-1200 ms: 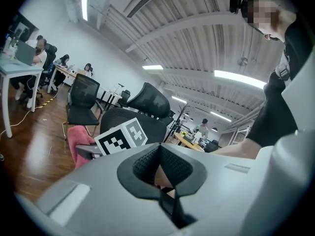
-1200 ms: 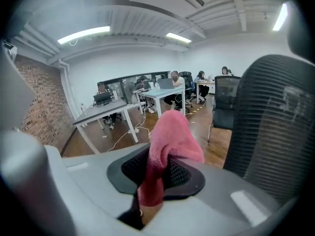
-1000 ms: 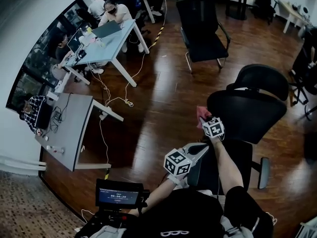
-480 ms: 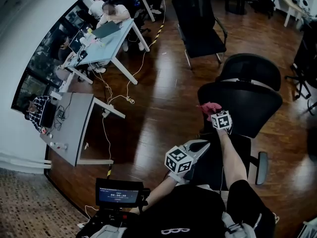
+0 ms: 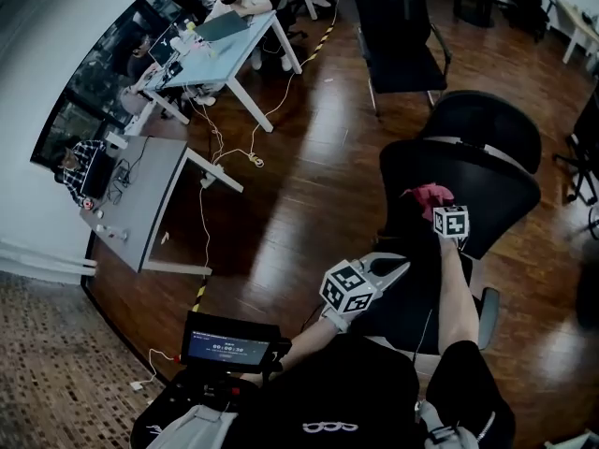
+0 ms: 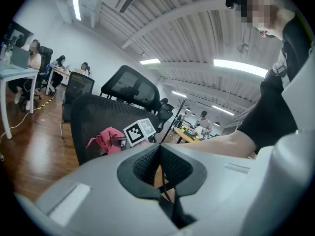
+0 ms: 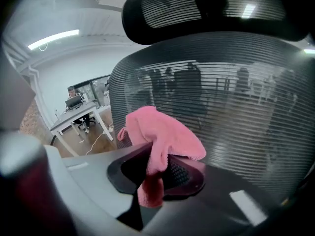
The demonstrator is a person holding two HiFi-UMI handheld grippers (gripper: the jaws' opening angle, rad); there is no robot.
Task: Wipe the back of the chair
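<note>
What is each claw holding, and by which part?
The right claw grips the pink cloth by a bunched fold; the left claw is shut on nothing.

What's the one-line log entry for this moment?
right gripper: shut on pink cloth, at chair back | left gripper: shut, empty

The head view looked steeply down on the chair back; the right gripper view faced it closely, the left gripper view from farther, all sharing the pink cloth

The left tongs sit pressed together, right tongs outstretched pinching cloth.
</note>
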